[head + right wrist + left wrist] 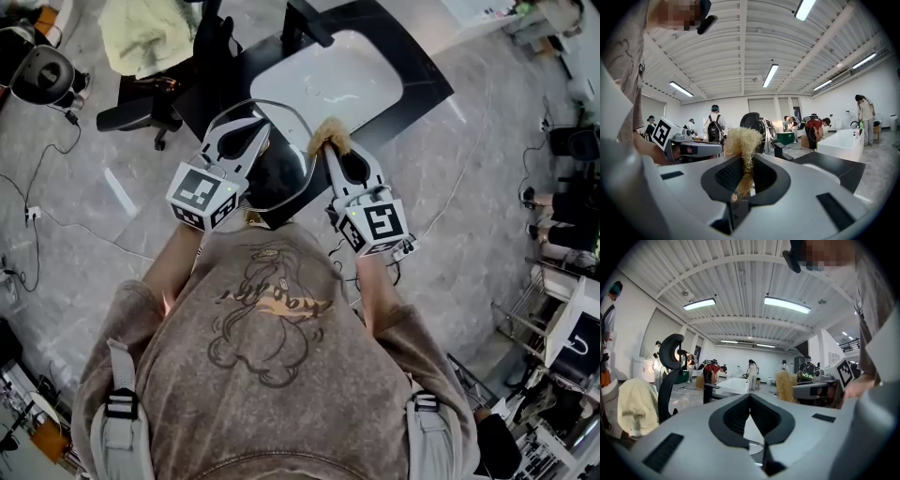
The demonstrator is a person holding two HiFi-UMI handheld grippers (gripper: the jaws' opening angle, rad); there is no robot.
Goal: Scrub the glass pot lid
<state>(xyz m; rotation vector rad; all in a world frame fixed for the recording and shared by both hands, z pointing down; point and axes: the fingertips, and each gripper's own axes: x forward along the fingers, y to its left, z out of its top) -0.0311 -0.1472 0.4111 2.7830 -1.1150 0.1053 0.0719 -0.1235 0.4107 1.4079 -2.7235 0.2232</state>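
Centrally, left tongs (pixel 260 129) pinch the glass pot lid (pixel 279 173), right tongs (pixel 329 150) clamp a straw scrubber (pixel 330 134); white basin (pixel 328 80) just above, office chair (pixel 141 108) upper left

ahead: white sink (pixel 328 80) in black worktop (pixel 424 80) blocks | left: office chair (pixel 141 112) in the way | centre: glass lid (pixel 274 167) held up | right: open floor (pixel 469 187), free passage
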